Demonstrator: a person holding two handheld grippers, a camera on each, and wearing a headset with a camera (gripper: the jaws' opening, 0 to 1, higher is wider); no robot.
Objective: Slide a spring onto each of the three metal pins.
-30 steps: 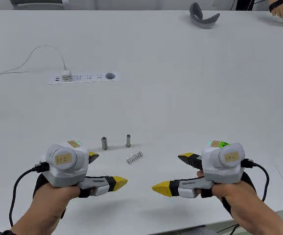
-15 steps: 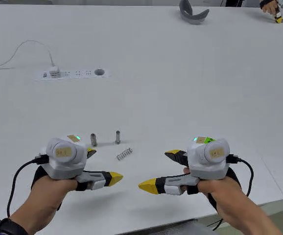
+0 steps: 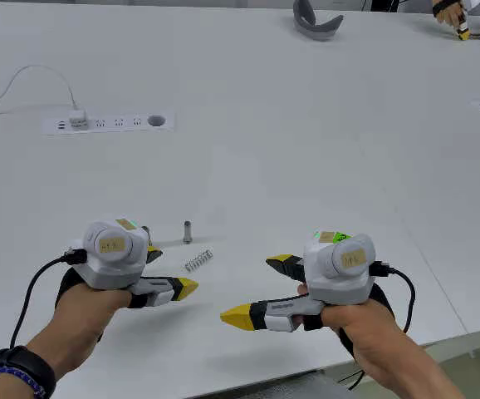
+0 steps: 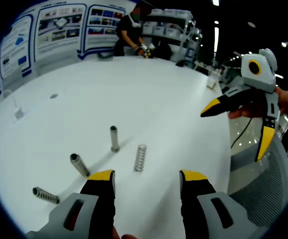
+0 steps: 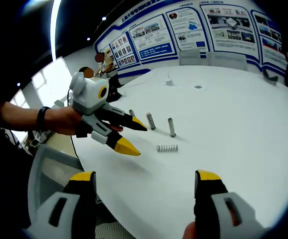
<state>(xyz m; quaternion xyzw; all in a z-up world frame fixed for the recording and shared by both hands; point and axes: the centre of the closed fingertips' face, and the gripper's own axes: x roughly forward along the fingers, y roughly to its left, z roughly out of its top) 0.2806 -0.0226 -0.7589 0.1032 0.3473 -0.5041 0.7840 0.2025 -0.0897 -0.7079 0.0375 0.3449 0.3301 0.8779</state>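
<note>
- The left gripper (image 3: 169, 270) hovers low over the near-left part of the white counter (image 3: 306, 150). Its yellow-tipped fingers (image 4: 102, 175) are spread apart with nothing between them.
- The right gripper (image 3: 257, 289) hovers near the counter's front edge, pointing toward the left one. Its fingers are likewise spread and empty.
- A loose spring (image 3: 198, 261) lies flat on the counter just beyond the left gripper's tips.
- A bare metal pin (image 3: 188, 232) stands upright just behind the loose spring, apart from it.
- A second pin (image 4: 79, 165), with a spring on it, stands left of the bare one.
- A third spring-wrapped piece (image 4: 45, 195) sits further left; I cannot tell whether it stands or lies.
- A power strip (image 3: 107, 123) lies toward the counter's far left.
</note>
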